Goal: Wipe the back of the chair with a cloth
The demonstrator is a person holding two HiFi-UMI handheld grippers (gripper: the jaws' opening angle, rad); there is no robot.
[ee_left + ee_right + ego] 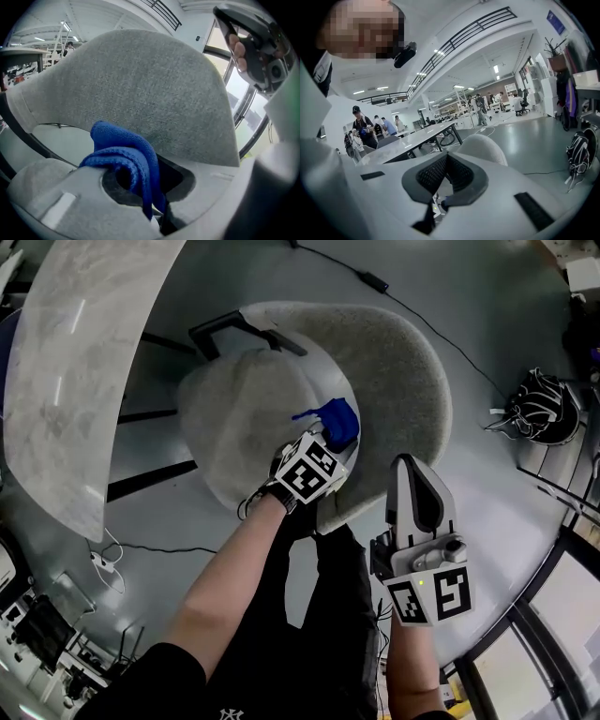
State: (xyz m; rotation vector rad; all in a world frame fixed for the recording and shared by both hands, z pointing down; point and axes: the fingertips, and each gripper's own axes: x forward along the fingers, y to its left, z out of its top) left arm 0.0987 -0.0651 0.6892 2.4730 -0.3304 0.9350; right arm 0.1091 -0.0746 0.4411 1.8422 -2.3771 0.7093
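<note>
A grey fabric chair (394, 381) stands below me, its curved backrest (239, 418) on my side. My left gripper (328, 435) is shut on a crumpled blue cloth (336, 420) and holds it at the backrest's top edge. In the left gripper view the cloth (124, 154) bulges out of the left gripper (140, 187), with the grey backrest (140, 89) right behind it. My right gripper (412, 470) hovers to the right of the chair, apart from it, shut with nothing held. The right gripper (445, 180) shows its ribbed pads together, and the chair (483, 147) beyond.
A white marbled table (84, 362) lies to the left of the chair. A black bag (539, 409) sits on the grey floor at the right. A black cable (375, 282) runs behind the chair. Wires and boxes (56, 634) crowd the lower left.
</note>
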